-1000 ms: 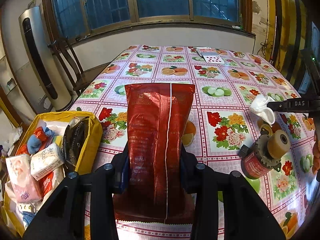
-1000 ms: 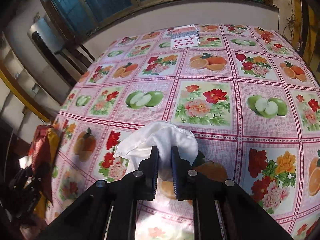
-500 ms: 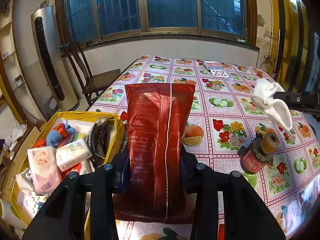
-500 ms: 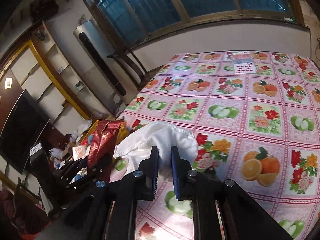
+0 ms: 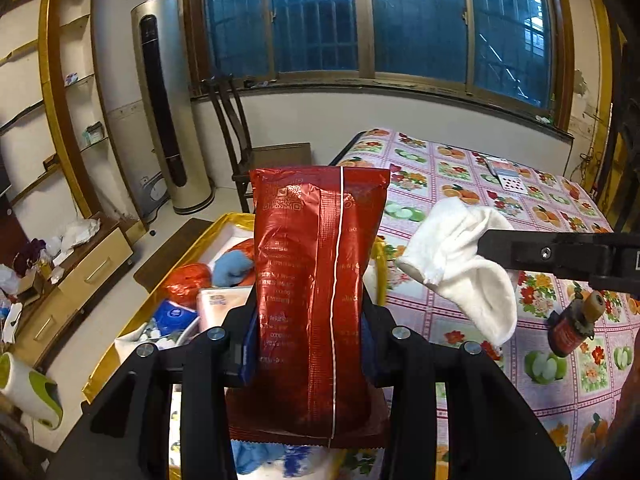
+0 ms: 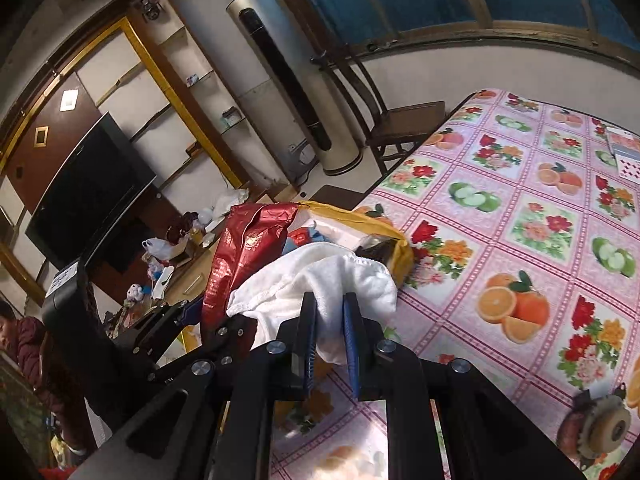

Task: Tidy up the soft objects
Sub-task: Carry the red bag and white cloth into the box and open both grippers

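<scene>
Two soft items are in transit, one per gripper.

Item one: red pouch point(image 5: 316, 288), foil, upright, pinched across its lower half by the left gripper point(image 5: 308, 344); it hangs above the near end of the yellow box point(image 5: 192, 252).

Item two: white cloth point(image 6: 320, 284), limp, pinched between the fingers of the right gripper point(image 6: 329, 344); in the left view it dangles over the table point(image 5: 532, 320) edge, just right of the pouch, clear of the tablecloth.

Destination: the box beside the table, part-filled with tissue packs point(image 5: 218, 300), a blue plush point(image 5: 232, 270) and an orange bag point(image 5: 188, 284) — room remains at its far end.

Not for sorting: a small jar point(image 5: 570, 328) and playing cards point(image 5: 506, 174) on the table.

Step in hand, as I judge it: carrying both pieces to the box, release not yet begun. Next move calls for lowering the pouch into a gap among the contents and opening the left fingers only once it rests — then bringing the cloth over the rim, low enough that its loose end falls inside, not across the yellow edge.
</scene>
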Available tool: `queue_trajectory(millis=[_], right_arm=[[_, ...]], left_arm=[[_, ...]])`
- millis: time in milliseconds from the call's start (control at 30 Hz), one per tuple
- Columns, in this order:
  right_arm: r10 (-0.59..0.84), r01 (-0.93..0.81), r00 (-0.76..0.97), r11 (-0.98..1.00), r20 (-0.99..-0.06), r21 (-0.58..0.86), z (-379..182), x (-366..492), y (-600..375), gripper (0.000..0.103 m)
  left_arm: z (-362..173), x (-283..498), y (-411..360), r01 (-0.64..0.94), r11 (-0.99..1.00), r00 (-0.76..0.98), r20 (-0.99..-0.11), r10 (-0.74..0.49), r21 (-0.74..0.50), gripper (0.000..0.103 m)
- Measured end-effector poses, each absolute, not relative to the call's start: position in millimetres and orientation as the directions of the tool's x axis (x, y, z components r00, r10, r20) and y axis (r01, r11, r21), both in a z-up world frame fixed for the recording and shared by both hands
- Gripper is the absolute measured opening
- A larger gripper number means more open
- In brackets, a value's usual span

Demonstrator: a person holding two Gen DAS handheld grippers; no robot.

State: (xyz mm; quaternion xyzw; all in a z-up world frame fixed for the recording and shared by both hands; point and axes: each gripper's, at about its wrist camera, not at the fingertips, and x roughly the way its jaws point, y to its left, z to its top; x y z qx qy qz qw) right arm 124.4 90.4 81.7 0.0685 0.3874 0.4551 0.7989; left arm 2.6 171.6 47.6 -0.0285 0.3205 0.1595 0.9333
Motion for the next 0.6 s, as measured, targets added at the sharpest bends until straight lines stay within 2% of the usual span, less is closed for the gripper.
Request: queue_trajectory(millis=[367,600], right_arm=[[0.763,-0.664,0.233,0.578,-0.603,0.475,49.7,141.7,174.5,0.014],[0.711,-0.652,0.295,0.638,-0.639,0.409,34.7,150.9,211.3,0.014]], left_arm=[[25.0,-18.2,249.9,-0.446,0.895,0.673,-0.658,0.338,0.003,0.038],[5.9,-18.0,261.3,-0.462,0.887,0.646,-0.692,0.322,-0.018,0.038]])
